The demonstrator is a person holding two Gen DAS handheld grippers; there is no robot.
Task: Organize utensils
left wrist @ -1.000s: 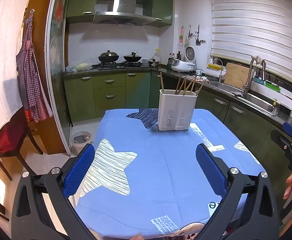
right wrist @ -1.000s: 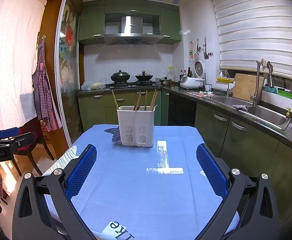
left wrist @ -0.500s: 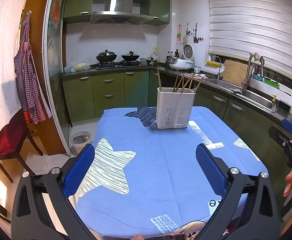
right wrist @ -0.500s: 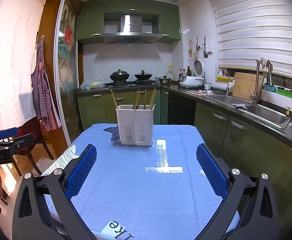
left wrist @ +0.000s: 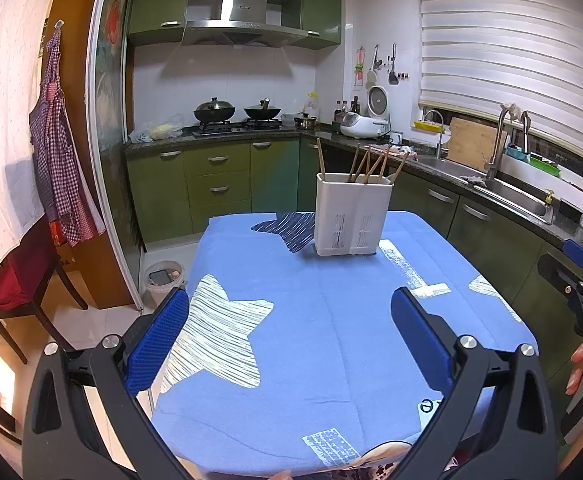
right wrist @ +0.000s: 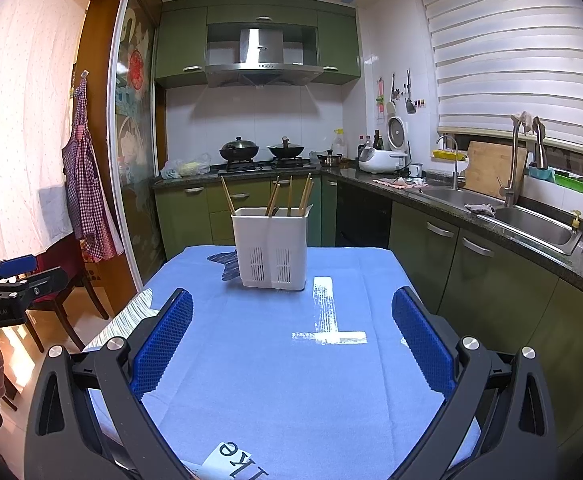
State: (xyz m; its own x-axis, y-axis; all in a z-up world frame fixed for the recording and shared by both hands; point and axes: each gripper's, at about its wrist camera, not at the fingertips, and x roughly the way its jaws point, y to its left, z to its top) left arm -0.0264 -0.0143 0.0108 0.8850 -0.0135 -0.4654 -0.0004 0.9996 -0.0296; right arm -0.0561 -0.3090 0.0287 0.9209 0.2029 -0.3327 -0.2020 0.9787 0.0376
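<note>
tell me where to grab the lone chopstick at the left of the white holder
Grip its bare upper end, coming from above. Only that part clears the white holder rim, it leans left away from the other chopsticks, and both tongs, left and right, are open.

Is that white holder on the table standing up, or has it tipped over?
Upright. The white holder sits flat on the blue tablecloth, opening on top, with wooden chopsticks poking out above its rim.
</note>
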